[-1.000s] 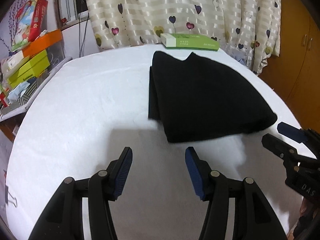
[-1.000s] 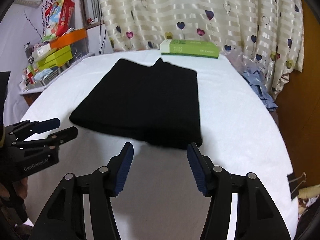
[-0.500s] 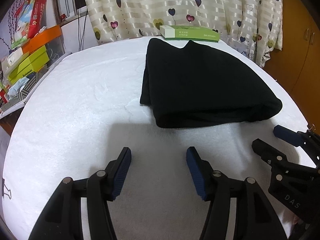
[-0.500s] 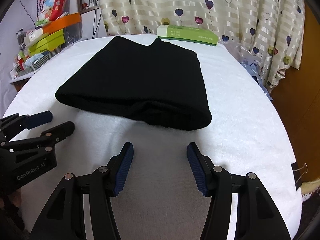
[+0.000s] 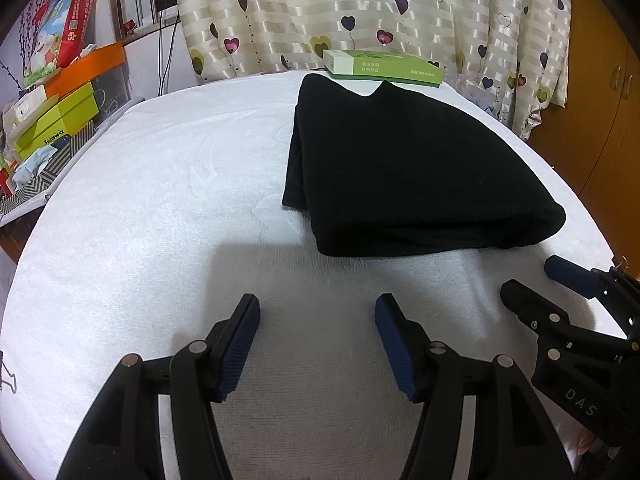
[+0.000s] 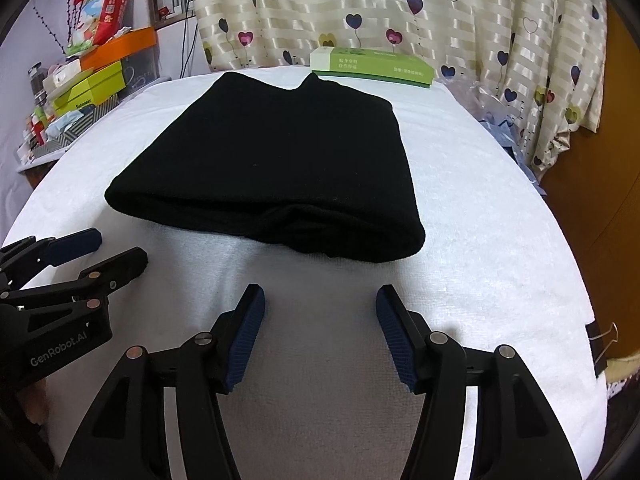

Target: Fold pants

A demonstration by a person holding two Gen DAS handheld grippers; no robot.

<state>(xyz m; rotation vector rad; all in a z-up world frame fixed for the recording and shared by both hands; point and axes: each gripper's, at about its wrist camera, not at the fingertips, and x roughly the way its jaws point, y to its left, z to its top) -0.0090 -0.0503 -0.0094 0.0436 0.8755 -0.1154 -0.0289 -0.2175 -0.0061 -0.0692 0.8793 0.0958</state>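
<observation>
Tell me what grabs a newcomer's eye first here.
The black pants folded into a thick bundle in the middle of the white tablecloth. Next, the left gripper and right gripper, both open and empty, short of the near fold. A green box lies behind, by the heart-print curtain.

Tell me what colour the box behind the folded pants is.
The box is green with a pale end panel, clearest in the right wrist view, just beyond the black pants.

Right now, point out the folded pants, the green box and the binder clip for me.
folded pants (image 6: 272,160): right wrist view, middle of the top layer.
green box (image 5: 384,66): left wrist view, centre of its top face.
binder clip (image 6: 600,338): right wrist view, on its wire handle at the table's right edge.
</observation>
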